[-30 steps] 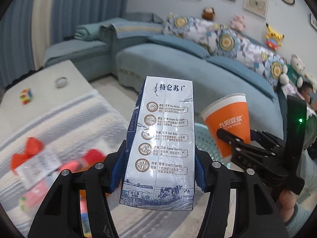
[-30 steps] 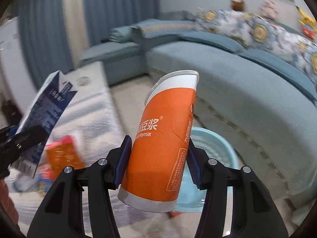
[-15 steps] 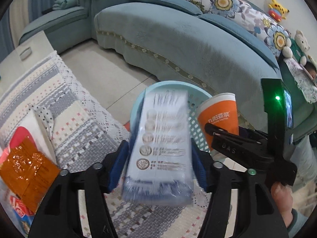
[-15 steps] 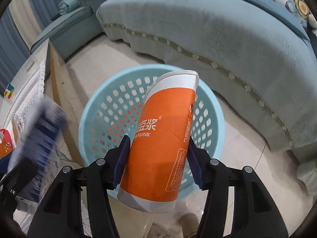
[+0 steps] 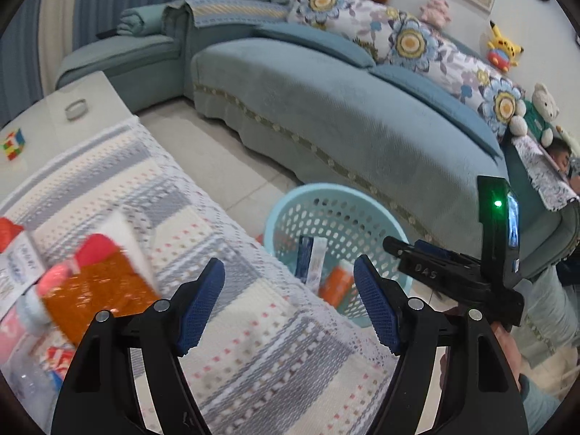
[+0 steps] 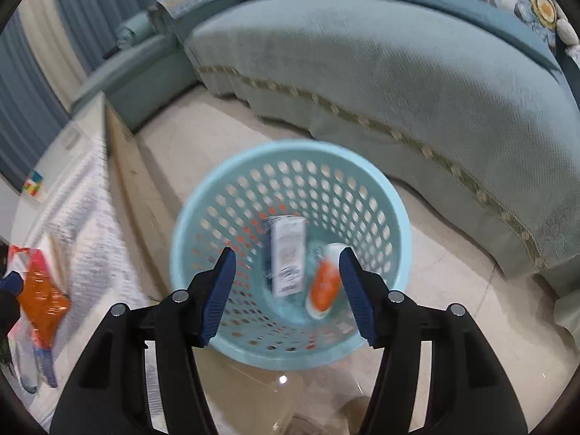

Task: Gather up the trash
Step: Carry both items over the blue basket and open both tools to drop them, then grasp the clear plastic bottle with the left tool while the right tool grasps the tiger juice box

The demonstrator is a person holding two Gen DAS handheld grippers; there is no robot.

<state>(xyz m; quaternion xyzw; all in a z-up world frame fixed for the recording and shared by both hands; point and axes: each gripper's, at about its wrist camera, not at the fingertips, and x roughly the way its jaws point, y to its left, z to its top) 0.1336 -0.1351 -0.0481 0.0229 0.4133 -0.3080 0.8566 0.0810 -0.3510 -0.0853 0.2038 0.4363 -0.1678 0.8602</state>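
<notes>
A light blue perforated basket (image 6: 232, 181) stands on the floor beside the table; it also shows in the left wrist view (image 5: 337, 192). Inside lie a white and blue milk carton (image 6: 286, 257) and an orange paper cup (image 6: 324, 286), both also visible in the left wrist view: the carton (image 5: 311, 261) and the cup (image 5: 339, 282). My right gripper (image 6: 288, 293) is open and empty above the basket. My left gripper (image 5: 290, 304) is open and empty over the table's edge. The right gripper's body (image 5: 456, 272) shows at the right.
The table carries a striped lace cloth (image 5: 188, 217) with an orange snack bag (image 5: 94, 297) and other wrappers at the left. A puzzle cube (image 5: 13, 143) lies farther back. A teal sofa (image 5: 362, 123) with cushions and toys runs behind the basket.
Both grippers opened. The milk carton and the orange cup dropped out of them into the basket. The left gripper tilted back up toward the sofa.
</notes>
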